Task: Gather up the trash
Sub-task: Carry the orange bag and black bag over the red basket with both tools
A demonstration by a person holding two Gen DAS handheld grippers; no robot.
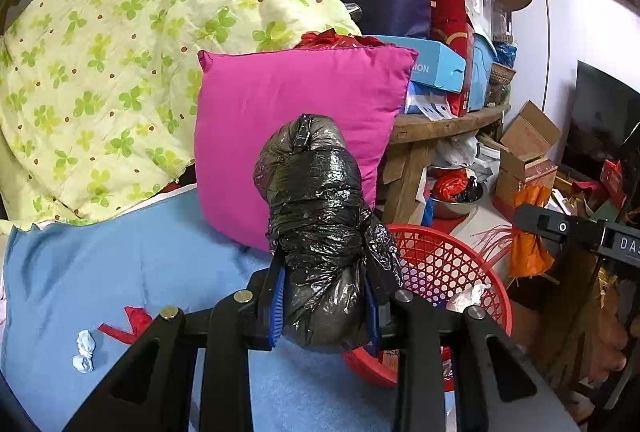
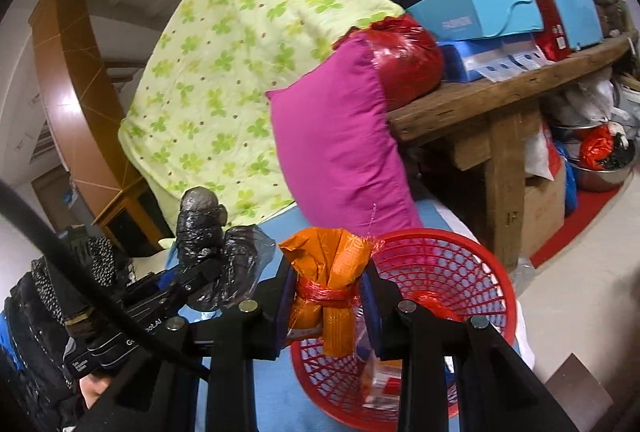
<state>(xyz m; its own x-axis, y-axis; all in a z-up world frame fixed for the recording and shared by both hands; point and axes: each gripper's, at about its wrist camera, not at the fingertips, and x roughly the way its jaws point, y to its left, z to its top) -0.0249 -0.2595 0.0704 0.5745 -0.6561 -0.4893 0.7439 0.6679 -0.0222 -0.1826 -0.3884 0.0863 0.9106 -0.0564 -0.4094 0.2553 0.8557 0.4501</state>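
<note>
Partly hidden: red basket [image 1: 448, 268] behind black bag [image 1: 320, 232]

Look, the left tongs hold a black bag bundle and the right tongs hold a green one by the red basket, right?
Almost. The left tongs do hold the black bag bundle, but the right tongs hold an orange bundle, not green, by the red basket; the right wrist view shows it.

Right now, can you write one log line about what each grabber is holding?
left gripper: shut on black bag bundle | right gripper: shut on orange wrapper bundle | red basket: just beyond both | stage: carrying
</note>
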